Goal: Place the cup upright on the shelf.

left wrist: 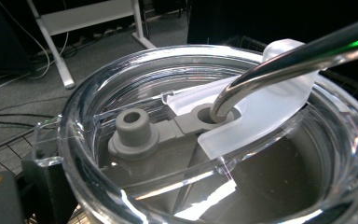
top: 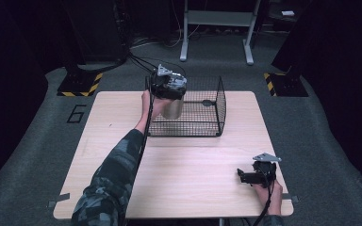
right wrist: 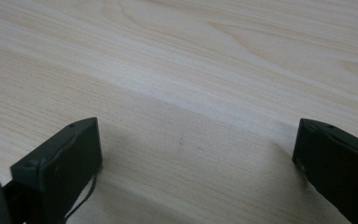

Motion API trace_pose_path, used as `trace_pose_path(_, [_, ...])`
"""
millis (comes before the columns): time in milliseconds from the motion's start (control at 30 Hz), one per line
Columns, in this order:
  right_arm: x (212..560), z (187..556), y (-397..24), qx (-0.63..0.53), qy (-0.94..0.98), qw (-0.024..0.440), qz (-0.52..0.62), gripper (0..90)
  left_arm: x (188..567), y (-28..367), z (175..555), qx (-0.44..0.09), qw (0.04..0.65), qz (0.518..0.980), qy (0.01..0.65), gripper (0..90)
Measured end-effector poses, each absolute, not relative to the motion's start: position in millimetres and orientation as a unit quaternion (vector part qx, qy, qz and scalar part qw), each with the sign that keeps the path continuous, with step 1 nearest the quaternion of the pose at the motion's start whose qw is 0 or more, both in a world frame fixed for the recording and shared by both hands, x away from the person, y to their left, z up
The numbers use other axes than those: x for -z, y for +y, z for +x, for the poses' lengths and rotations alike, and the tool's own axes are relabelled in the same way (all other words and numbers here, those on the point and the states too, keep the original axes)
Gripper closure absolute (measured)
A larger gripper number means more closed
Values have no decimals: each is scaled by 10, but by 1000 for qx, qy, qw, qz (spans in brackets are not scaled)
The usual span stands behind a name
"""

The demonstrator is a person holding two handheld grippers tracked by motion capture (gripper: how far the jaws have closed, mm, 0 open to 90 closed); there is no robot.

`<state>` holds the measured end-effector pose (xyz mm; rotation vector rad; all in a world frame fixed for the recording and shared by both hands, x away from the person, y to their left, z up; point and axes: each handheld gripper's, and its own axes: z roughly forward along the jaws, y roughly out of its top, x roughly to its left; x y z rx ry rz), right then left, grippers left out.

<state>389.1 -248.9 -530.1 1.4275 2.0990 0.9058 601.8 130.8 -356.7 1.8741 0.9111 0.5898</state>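
Left gripper (top: 168,89): clamped on the steel tumbler (top: 173,107), held upright at the wire basket's (top: 219,101) near-left edge.
Tumbler lid (left wrist: 223,135): clear, straw through it, directly ahead of the jaws.
Right gripper (top: 250,176): jaws wide apart, holding nothing, resting on the table (top: 193,160).

1. A square, light wood-grain table (top: 179,165) stands in the middle of the room and serves as the landmark.
2. Under and around the table lies a grey carpeted floor (top: 311,141), with a dark painted numeral 6 (top: 77,113) just left of the table.
3. Beyond the table's far left and far right corners sit two black bases edged with yellow-and-black hazard stripes (top: 80,84) (top: 283,84).
4. Straight behind the table stands a pale grey metal frame on two legs (top: 217,28), with dark cables (top: 141,47) trailing over the floor beside it.
5. The room's edges on both sides of the table are dark; the light falls on the tabletop.
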Motion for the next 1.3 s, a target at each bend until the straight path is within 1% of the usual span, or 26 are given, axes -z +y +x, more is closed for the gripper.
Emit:
trace_pose_path(167, [5303,3893,-2489,-327,760,224,516,8,3680,1282,6087,-230,464,764,385,40])
trace_pose_path(300, [5303,3891,-2487,-327,759,223,517,9,3788,1256,6158,-223,447,774,389,40])
trace_pose_path(700, [5301,3889,-2489,-326,761,222,515,11,3973,1220,6274,-208,428,782,402,40])
trace_pose_path(933, [5301,3889,-2486,-325,760,222,517,12,4022,1197,6316,-207,422,785,403,40])
trace_pose_path(1033, [5298,3883,-2481,-325,759,220,520,13,4043,1198,6338,-206,430,779,408,40])
trace_pose_path(1300, [5299,3884,-2482,-325,759,221,519,13,4077,1212,6333,-207,429,783,400,39])
